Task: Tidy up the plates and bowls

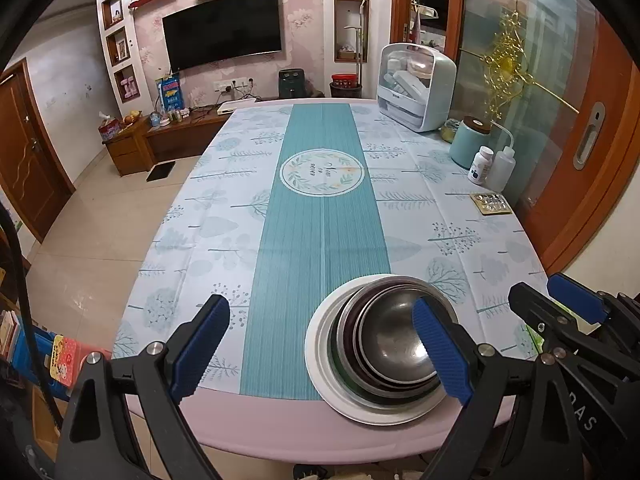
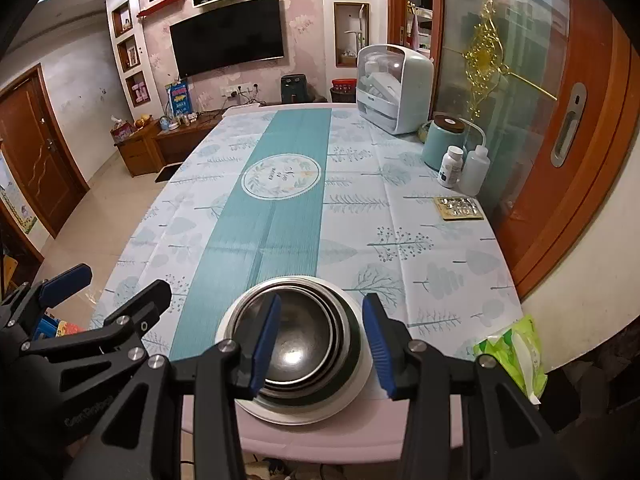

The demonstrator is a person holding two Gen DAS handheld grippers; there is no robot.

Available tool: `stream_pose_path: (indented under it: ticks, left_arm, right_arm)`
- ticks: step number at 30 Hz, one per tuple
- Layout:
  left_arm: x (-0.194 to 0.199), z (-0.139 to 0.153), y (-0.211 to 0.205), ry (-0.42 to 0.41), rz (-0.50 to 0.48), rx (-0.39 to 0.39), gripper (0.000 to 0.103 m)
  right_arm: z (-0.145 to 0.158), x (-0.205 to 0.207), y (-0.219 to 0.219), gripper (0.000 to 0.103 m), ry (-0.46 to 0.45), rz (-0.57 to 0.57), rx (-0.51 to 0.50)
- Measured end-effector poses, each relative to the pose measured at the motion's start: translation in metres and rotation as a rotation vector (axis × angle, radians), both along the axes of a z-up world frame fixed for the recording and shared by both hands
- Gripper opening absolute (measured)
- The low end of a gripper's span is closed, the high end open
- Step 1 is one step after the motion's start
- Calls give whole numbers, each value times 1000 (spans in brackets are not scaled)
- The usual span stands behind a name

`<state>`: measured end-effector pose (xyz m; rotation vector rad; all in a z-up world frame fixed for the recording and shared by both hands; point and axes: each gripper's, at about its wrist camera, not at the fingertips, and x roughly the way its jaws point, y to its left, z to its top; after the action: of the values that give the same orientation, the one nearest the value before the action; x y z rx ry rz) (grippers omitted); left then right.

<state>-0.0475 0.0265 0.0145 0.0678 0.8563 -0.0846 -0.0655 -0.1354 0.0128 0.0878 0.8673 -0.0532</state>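
Several nested steel bowls (image 1: pixel 394 336) (image 2: pixel 300 340) sit on a white plate (image 1: pixel 320 344) (image 2: pixel 360 364) at the near edge of the table, on the teal runner. My left gripper (image 1: pixel 319 302) is wide open, mostly left of the stack, its right finger (image 1: pixel 438 348) showing in front of the bowls. My right gripper (image 2: pixel 323 298) is open; its blue pads frame the bowls in the picture without touching them. In the left wrist view the right gripper (image 1: pixel 540 288) hangs to the right of the plate. The left gripper (image 2: pixel 116 280) appears at the left of the right wrist view.
Along the table's right side stand a pale dish cabinet (image 1: pixel 416 88), a teal canister (image 1: pixel 470 142), a pill bottle (image 1: pixel 480 164), a squeeze bottle (image 1: pixel 502 168) and a blister pack (image 1: pixel 491 204). A green tissue pack (image 2: pixel 516 352) lies at the near right corner.
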Motion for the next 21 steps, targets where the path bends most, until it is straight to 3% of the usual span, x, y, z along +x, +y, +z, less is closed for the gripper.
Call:
stream_pose_path:
  ticks: [21]
  left_arm:
    - [6,-1,4,4,12,5,92]
  right_arm:
    - [0,7,6,43,-3,6,7]
